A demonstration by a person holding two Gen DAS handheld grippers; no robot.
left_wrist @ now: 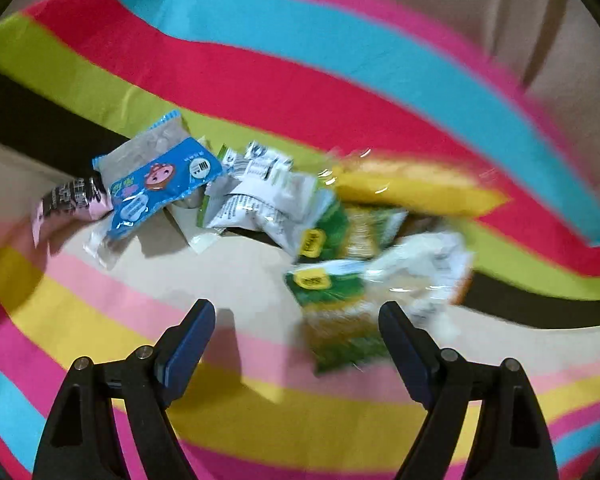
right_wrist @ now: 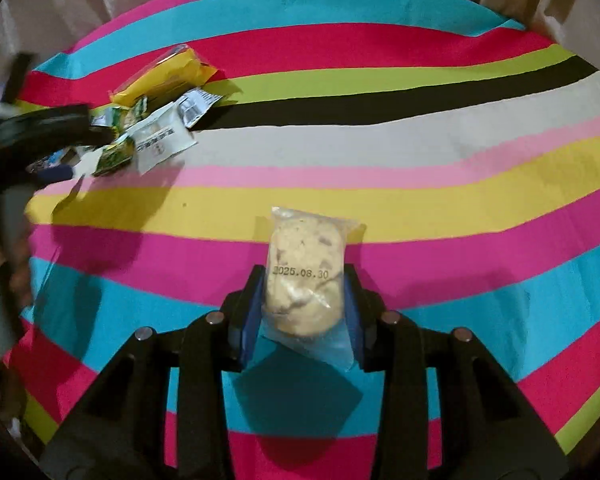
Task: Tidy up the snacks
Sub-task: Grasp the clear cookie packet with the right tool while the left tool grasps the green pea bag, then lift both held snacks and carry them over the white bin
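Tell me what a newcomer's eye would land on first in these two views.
First, the loud striped cloth covering the whole surface. Then the clear cookie packet stamped 2025.08.30, clamped in the right gripper above the cloth. Finally the jumbled snack pile ahead of the open left gripper, with a blue cartoon packet at its left.

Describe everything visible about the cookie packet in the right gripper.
The cookie packet is a clear plastic wrapper around a pale, lumpy cookie with darker bits. A date, 2025.08.30, is printed in dark characters across its middle. It stands roughly upright, sealed top edge pointing away from the camera, and its lower end hangs loose below the pads. The right gripper is shut on it, a blue pad pressing each side. It is held above the striped cloth, apart from the snack pile at far left.
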